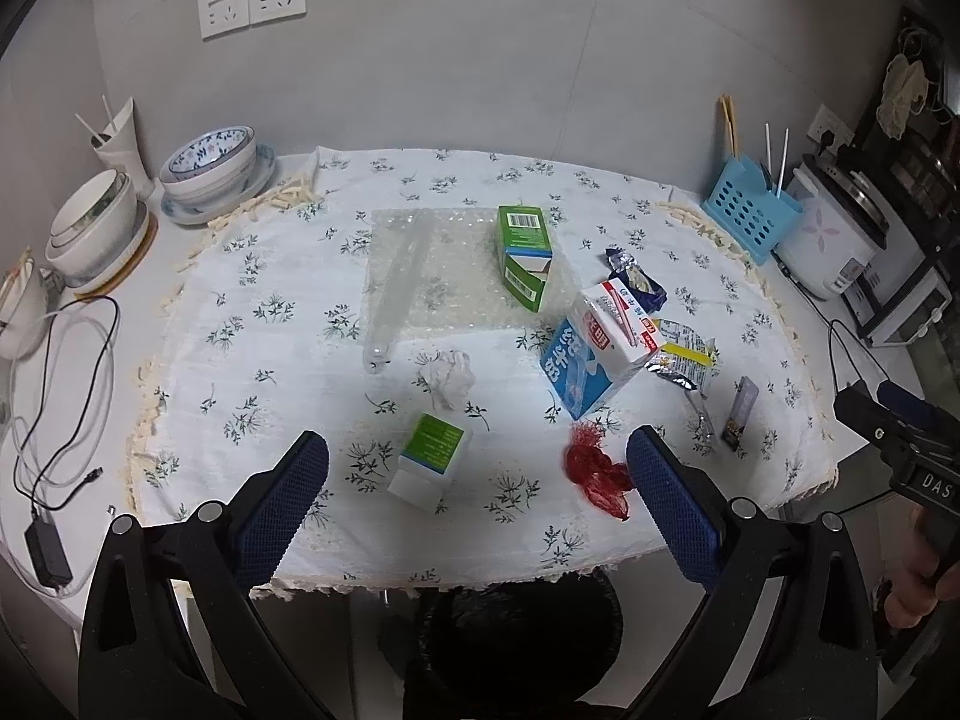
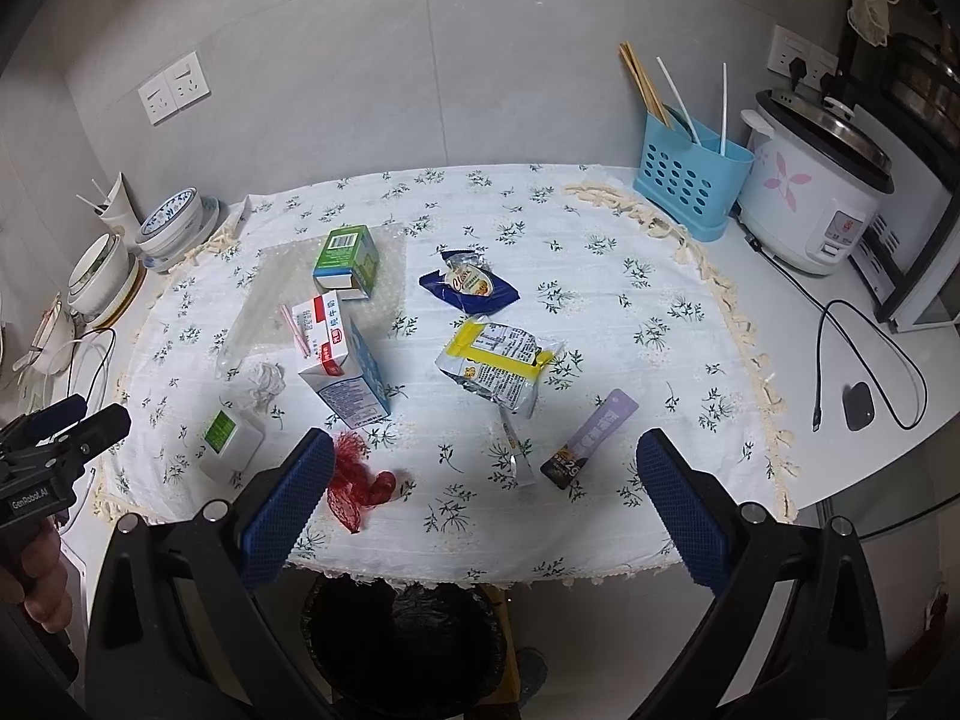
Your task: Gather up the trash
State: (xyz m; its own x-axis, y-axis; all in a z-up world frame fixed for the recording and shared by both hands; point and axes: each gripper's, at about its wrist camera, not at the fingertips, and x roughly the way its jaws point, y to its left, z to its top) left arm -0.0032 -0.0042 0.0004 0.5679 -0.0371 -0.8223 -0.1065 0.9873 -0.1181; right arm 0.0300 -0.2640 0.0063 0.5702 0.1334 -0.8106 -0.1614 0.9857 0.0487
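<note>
- A floral-clothed surface (image 2: 600,312) holds scattered trash; a lined bin (image 2: 408,630) sits below.
- Both grippers, left gripper (image 1: 480,480) and right gripper (image 2: 486,486), hang with jaws spread, empty.
- The red net (image 2: 360,486) looks light and floppy; pinch its bunched middle.

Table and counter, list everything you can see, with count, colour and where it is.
Milk carton: 1, blue and white, cloth centre-left.
Green box: 1, on the bubble wrap, far side.
Small green-topped box: 1, near left edge.
Red net: 1, near edge.
Crumpled tissue: 1, white, beside milk carton.
Snack wrappers: yellow, dark blue, purple stick.
Bowls: several, stacked far left.
Utensil holder: 1, blue, far right.
Rice cooker: 1, white, right.
Bin: 1, black, below table edge.
Left gripper: open.
Right gripper: open.
</note>
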